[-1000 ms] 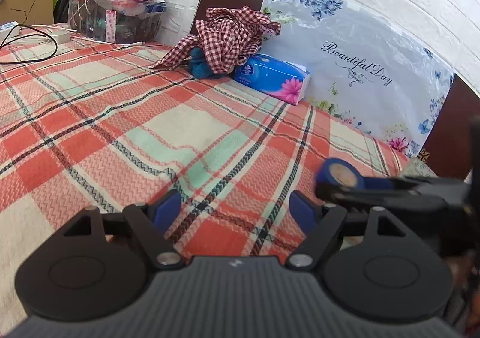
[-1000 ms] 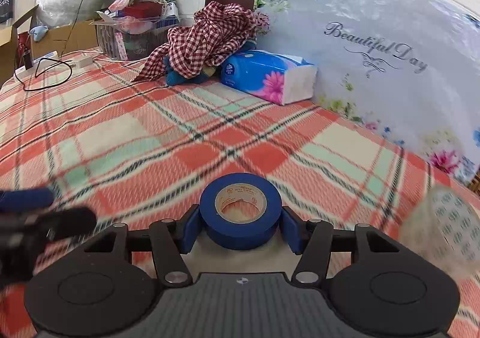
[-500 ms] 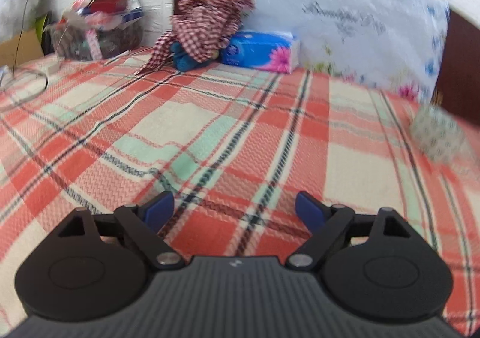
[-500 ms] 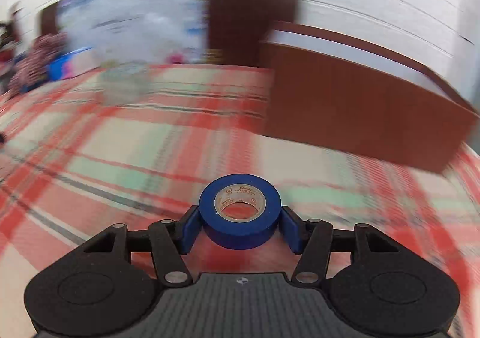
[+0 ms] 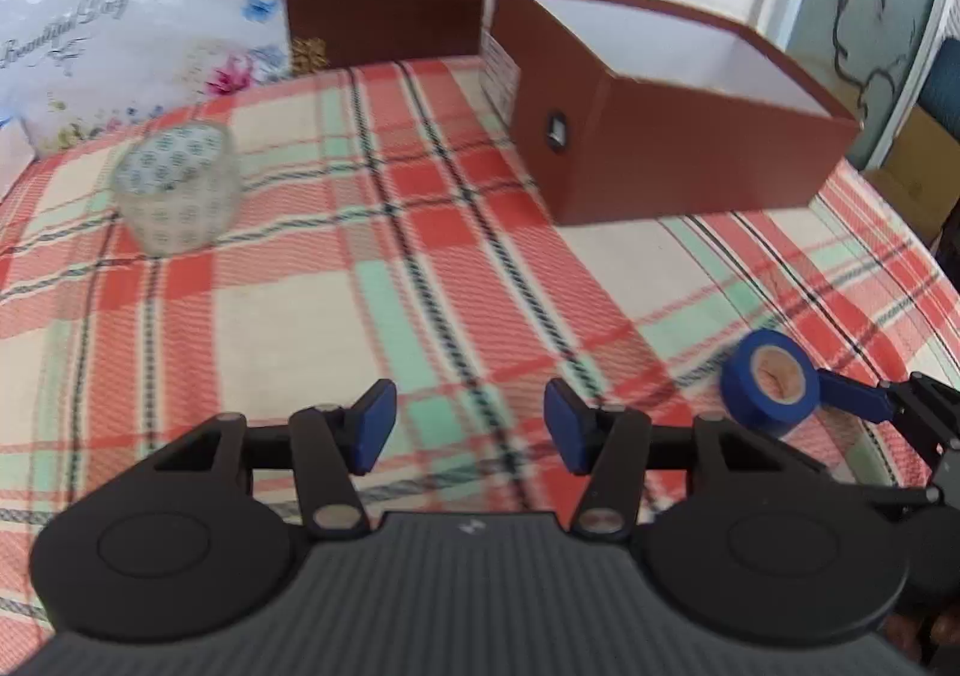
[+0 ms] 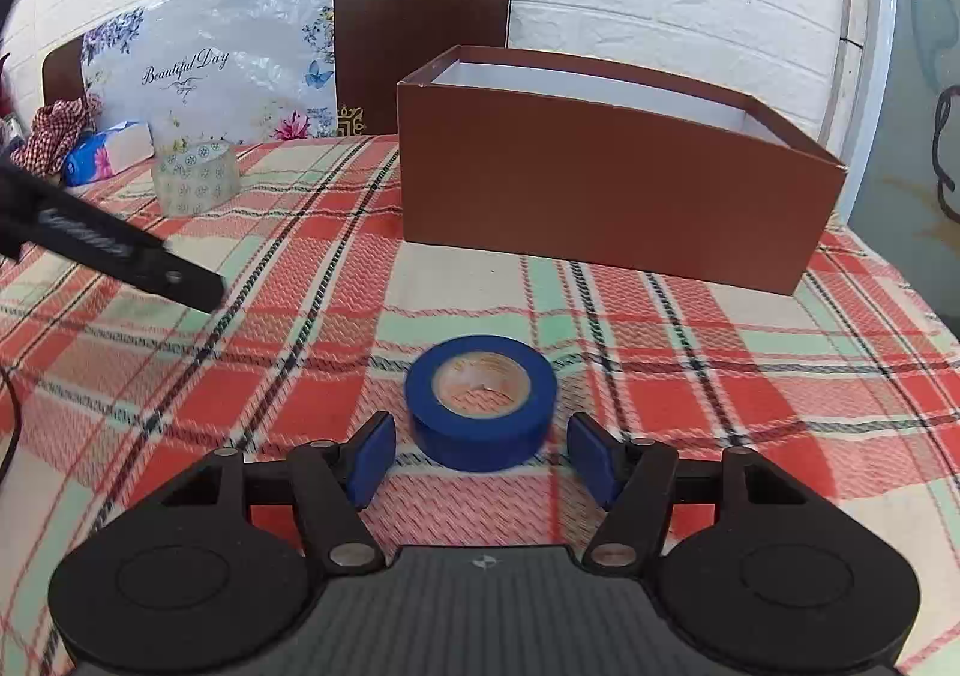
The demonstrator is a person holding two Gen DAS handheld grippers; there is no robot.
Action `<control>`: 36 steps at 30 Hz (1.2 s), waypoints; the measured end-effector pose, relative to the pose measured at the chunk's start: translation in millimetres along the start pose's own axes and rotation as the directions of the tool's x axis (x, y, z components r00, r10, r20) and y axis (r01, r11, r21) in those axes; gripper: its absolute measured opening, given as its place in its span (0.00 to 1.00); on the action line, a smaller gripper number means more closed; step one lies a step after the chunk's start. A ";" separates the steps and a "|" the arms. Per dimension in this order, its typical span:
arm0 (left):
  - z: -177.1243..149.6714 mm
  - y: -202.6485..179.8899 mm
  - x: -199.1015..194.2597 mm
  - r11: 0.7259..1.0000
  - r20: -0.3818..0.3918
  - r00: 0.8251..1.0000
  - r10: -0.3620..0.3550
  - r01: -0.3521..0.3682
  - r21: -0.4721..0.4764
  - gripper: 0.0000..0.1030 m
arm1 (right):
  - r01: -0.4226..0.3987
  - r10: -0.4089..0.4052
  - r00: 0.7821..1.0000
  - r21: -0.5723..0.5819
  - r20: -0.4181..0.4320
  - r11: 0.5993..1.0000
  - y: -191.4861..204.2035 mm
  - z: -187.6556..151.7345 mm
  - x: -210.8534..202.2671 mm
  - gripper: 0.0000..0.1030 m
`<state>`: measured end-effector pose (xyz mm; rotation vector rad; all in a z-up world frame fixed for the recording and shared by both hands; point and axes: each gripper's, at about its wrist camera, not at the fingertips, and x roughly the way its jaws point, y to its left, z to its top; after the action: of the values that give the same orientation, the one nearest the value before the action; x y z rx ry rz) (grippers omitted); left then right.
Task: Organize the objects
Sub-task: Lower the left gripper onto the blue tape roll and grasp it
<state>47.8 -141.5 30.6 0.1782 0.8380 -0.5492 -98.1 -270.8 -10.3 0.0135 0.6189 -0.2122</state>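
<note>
A blue tape roll (image 6: 480,401) lies flat on the plaid cloth, just ahead of my right gripper (image 6: 480,457), which is open with its pads apart from the roll. The roll also shows in the left wrist view (image 5: 771,382), at the right gripper's tip. My left gripper (image 5: 470,427) is open and empty over the cloth. An open brown box (image 6: 606,190) with a white inside stands behind the roll, also in the left wrist view (image 5: 672,147). A patterned clear tape roll (image 5: 177,190) stands at the left.
A dark chair back (image 6: 420,45) and a floral "Beautiful Day" bag (image 6: 210,75) stand against the white brick wall. A blue tissue pack (image 6: 105,153) and red checked cloth (image 6: 54,129) lie far left. The left gripper's arm (image 6: 120,256) crosses the right wrist view.
Both grippers swung right toward the brown box. My right gripper opened and the blue tape roll now lies on the cloth. The left gripper stayed open.
</note>
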 end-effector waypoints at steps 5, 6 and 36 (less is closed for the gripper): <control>1.5 -27.9 13.1 1.000 -0.054 0.998 0.024 -0.022 0.021 0.59 | -0.001 0.001 1.000 0.030 0.013 1.000 -17.0 -8.3 -8.6 0.62; 0.1 -31.3 16.8 0.999 -0.062 0.997 0.036 -0.034 0.031 0.60 | -0.009 0.008 1.000 0.042 0.017 0.999 -19.3 -9.5 -8.6 0.63; -14.9 -35.9 25.7 0.995 -0.056 0.994 0.099 -0.097 0.037 0.78 | -0.052 0.052 0.996 -0.011 0.072 0.999 -11.7 -17.0 -7.2 0.72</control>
<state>32.9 -176.5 3.8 0.2657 0.8718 -0.4684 -115.9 -279.5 -19.4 0.0131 0.5463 -0.1589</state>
